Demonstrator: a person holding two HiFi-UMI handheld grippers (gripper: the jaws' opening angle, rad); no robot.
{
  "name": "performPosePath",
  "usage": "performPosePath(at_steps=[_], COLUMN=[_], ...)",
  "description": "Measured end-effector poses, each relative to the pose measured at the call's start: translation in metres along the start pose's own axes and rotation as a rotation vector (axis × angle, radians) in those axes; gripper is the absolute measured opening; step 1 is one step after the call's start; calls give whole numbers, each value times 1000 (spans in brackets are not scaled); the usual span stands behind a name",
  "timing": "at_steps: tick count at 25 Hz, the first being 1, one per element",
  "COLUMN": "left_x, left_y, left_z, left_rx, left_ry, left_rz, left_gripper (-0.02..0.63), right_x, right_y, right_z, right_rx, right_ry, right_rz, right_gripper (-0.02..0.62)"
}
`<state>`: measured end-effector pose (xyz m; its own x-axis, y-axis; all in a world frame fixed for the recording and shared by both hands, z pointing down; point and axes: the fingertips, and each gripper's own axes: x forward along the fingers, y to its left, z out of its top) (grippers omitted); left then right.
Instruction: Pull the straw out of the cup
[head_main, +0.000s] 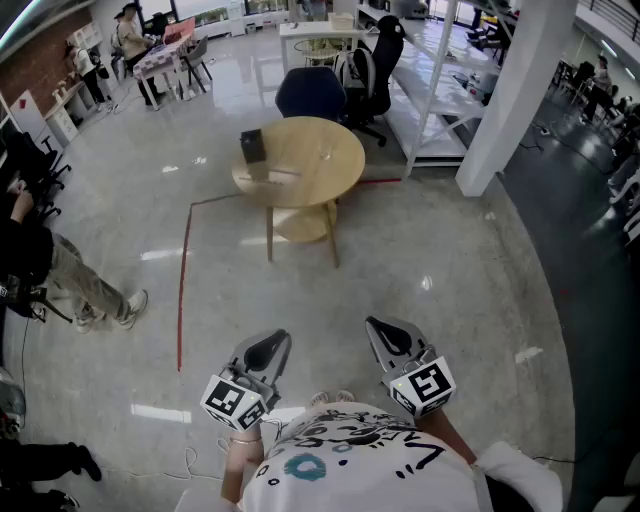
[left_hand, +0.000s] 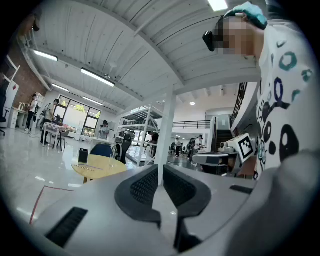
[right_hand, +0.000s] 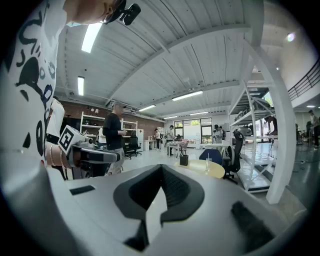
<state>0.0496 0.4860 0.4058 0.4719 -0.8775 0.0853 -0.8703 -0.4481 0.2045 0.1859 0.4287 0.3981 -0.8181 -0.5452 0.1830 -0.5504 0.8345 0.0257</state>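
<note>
A clear cup (head_main: 326, 152) stands on a round wooden table (head_main: 300, 190) several steps ahead of me. From the right gripper view the cup (right_hand: 207, 166) is small, with a thin straw (right_hand: 208, 159) sticking up out of it. It also shows as a faint cup (left_hand: 112, 160) in the left gripper view. My left gripper (head_main: 275, 342) and right gripper (head_main: 380, 326) are held low in front of my body, far from the table. Both are shut with nothing between the jaws, seen at the left gripper (left_hand: 161, 167) and the right gripper (right_hand: 161, 167).
A black box (head_main: 252, 145) and a thin strip (head_main: 268, 172) lie on the table. A blue chair (head_main: 310, 92) and a black office chair (head_main: 378, 65) stand behind it. A white pillar (head_main: 520, 90) rises at right. Red floor tape (head_main: 184, 280) and a person (head_main: 50, 270) are at left.
</note>
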Motion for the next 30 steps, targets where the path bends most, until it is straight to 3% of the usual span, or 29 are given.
performPosePath(at_steps=[10, 16, 30], left_x=[-8, -9, 6], left_y=[0, -4, 4], left_z=[-2, 1, 7], left_rx=[4, 3, -9], left_ry=[5, 7, -48], left_rz=[-1, 6, 107], left_gripper=[44, 44, 43], right_x=[-2, -10, -11], right_y=[6, 2, -21], right_z=[6, 12, 3], right_rx=[3, 56, 38], right_ry=[-3, -72, -83], right_rz=[-3, 0, 86], right_gripper=[25, 26, 28])
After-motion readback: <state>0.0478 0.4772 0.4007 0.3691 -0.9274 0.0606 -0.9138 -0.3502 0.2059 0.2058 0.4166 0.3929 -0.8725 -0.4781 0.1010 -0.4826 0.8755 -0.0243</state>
